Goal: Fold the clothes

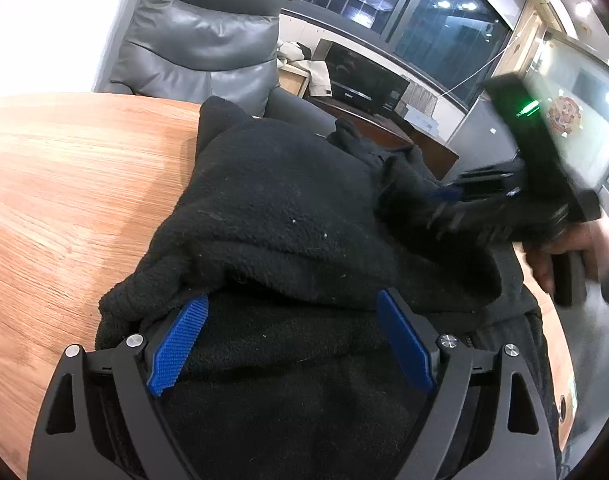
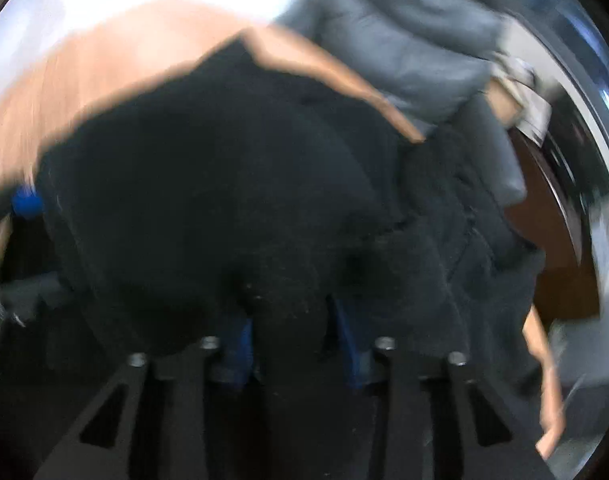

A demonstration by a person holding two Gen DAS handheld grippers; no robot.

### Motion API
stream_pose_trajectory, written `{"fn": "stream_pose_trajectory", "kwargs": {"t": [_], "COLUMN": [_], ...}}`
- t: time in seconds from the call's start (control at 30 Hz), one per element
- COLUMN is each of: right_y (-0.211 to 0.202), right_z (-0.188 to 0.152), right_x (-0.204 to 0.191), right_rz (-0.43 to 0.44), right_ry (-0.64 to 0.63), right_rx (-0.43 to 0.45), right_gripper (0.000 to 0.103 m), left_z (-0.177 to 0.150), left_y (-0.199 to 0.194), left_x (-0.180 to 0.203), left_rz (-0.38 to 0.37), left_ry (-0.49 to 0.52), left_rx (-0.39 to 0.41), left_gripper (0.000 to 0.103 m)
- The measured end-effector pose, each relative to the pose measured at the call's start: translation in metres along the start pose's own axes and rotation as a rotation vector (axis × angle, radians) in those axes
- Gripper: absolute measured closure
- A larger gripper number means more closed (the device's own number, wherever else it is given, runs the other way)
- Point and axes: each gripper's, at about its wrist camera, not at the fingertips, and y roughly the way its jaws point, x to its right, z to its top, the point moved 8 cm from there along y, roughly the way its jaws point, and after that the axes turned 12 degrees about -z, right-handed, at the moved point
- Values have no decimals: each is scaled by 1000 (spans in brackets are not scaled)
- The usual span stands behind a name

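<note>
A black fleece garment [image 1: 288, 208] lies bunched on the wooden worktop [image 1: 64, 184], near its far edge, with a grey leather chair [image 1: 200, 36] just behind. The left gripper [image 1: 292, 320] sits low over the near part of the cloth, its blue-padded fingers [image 1: 180, 340] spread wide — fleece lies between them, one fold draped over the left pad. The right gripper [image 2: 294, 320], blurred in both views, has its fingers drawn close on a pinch of the fleece at the garment's right side.
</note>
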Motion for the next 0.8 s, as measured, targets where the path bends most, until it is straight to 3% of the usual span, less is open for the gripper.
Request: {"fn": "stream_pose_trajectory", "kwargs": {"t": [0.1, 0.23, 0.3, 0.4, 0.47, 0.57, 0.63, 0.67, 0.7, 0.8], "right_y": [-53, -76, -86, -75, -98, -139, -167, -177, -174, -171], "right_z": [-11, -85, -123, -188, -201, -173, -126, -96, -61, 42], "right_x": [45, 114, 148, 160, 167, 169, 163, 156, 140, 90], "right_rz": [-61, -177, -233, -228, -277, -291, -241, -187, -74, 261], "right_ry": [209, 495, 635, 734, 732, 695, 621, 574, 519, 345], "right_rx": [144, 89, 56, -170, -174, -49, 82, 150, 185, 282], "right_gripper": [83, 83, 78, 69, 69, 59, 39, 29, 14, 12], "left_z": [0, 1, 1, 1, 0, 0, 0, 0, 0, 0], "left_y": [0, 0, 0, 0, 1, 2, 2, 2, 2, 3], "left_x": [0, -1, -1, -1, 0, 1, 1, 2, 2, 2], "left_rz": [5, 7, 5, 9, 16, 28, 30, 31, 31, 34], "left_ry": [-2, -9, -13, -12, -8, 1, 2, 2, 2, 3], "left_rx": [0, 4, 5, 4, 1, -4, -4, -4, -4, -3], "left_gripper": [16, 17, 17, 17, 17, 17, 17, 17, 17, 17]}}
